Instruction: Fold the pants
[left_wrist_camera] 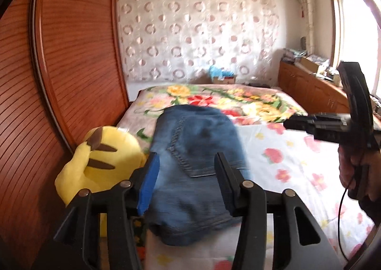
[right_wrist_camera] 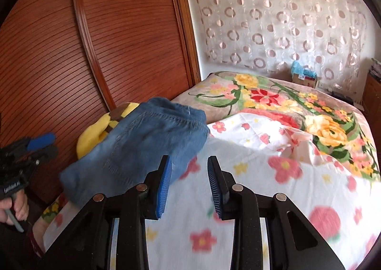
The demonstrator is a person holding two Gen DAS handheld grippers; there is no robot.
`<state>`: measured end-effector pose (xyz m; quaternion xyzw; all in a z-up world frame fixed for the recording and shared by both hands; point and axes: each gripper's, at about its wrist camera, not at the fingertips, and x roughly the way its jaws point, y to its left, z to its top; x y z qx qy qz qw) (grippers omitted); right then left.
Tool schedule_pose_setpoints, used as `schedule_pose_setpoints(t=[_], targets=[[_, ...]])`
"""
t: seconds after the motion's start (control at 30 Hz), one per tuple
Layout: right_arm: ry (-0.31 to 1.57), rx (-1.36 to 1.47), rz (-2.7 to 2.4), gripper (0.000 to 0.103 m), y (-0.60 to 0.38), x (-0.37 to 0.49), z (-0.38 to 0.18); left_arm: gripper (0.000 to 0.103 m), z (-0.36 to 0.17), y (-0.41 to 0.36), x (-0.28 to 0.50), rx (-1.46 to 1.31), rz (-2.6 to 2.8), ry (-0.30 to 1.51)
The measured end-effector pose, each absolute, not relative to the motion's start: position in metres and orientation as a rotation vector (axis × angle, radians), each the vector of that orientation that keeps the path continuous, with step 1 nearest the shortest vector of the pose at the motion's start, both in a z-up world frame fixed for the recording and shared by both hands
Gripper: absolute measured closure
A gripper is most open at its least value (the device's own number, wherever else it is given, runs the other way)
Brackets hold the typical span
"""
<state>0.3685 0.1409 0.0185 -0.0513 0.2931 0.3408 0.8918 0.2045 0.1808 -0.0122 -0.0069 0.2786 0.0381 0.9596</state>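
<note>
Left wrist: folded jeans (left_wrist_camera: 190, 165) on bed (left_wrist_camera: 297, 174), probably beneath open left tool (left_wrist_camera: 188, 186).

Home bedroom: floral-blanketed bed (right_wrist_camera: 273, 113), wooden wardrobe (right_wrist_camera: 107, 39), patterned curtain (left_wrist_camera: 197, 29).

A yellow plush toy (left_wrist_camera: 100, 163) lies beside the wooden wardrobe (left_wrist_camera: 71, 56) on the floral bed (left_wrist_camera: 285, 163).
</note>
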Motion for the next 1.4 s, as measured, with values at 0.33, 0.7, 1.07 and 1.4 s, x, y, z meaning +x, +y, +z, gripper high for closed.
schedule_pose_setpoints(t=[0.33, 0.7, 1.07, 1.4], targets=[[0.554, -0.066, 0.652, 0.071, 0.06, 0.288, 0.027, 0.023, 0.009, 0.111, 0.185, 0.023, -0.042, 0.52], [0.486, -0.046, 0.54, 0.07, -0.001, 0.228, 0.042, 0.015, 0.029, 0.051, 0.166, 0.041, -0.126, 0.489], [0.451, -0.016, 0.449, 0.045, -0.008, 0.177, 0.053, 0.015, 0.034, 0.016, 0.149, 0.013, -0.126, 0.507], [0.408, 0.003, 0.391, 0.042, -0.011, 0.134, 0.064, 0.015, 0.047, -0.008, 0.13, 0.026, -0.092, 0.48]])
